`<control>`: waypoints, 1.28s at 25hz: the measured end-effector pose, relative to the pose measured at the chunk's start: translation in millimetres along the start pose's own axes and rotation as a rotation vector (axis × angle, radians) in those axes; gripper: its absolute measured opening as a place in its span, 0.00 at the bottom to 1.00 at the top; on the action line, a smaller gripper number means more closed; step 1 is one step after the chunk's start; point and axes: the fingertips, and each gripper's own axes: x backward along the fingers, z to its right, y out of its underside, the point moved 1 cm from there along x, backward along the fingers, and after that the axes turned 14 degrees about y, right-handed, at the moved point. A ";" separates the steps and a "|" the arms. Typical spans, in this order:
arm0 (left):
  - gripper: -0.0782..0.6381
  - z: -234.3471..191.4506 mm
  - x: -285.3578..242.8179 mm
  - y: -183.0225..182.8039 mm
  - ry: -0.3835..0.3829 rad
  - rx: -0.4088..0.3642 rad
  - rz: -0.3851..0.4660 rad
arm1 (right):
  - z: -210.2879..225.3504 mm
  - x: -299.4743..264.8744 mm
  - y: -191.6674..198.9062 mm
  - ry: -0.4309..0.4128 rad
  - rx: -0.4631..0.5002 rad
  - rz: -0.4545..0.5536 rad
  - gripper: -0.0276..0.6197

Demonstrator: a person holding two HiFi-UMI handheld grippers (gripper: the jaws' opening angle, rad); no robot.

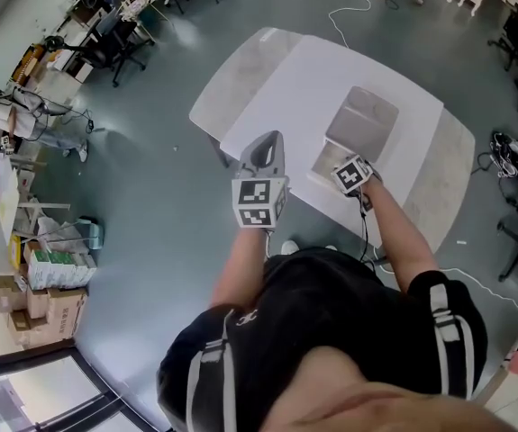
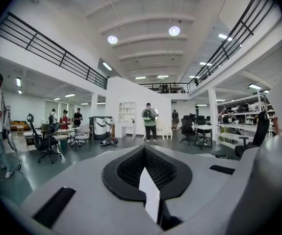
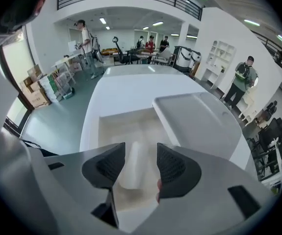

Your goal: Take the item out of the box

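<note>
White table (image 1: 286, 88) carries an open box (image 1: 323, 162); its lid (image 1: 367, 115) lies flat alongside.

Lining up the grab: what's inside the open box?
One pale, elongated item lies on the box floor, below the right gripper, whose jaws are open. The gripper covers the floor's sides.
</note>
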 end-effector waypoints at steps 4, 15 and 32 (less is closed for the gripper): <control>0.11 -3.4 3.9 0.5 -0.009 -0.007 0.000 | -8.0 -14.7 -1.7 -0.013 0.069 -0.038 0.30; 0.11 -14.4 19.8 3.6 -0.060 0.007 -0.017 | -15.5 -49.2 13.0 -0.015 0.190 -0.178 0.30; 0.11 -21.4 24.5 8.8 -0.058 0.014 -0.014 | -14.0 -24.5 -6.2 -0.051 0.160 -0.147 0.25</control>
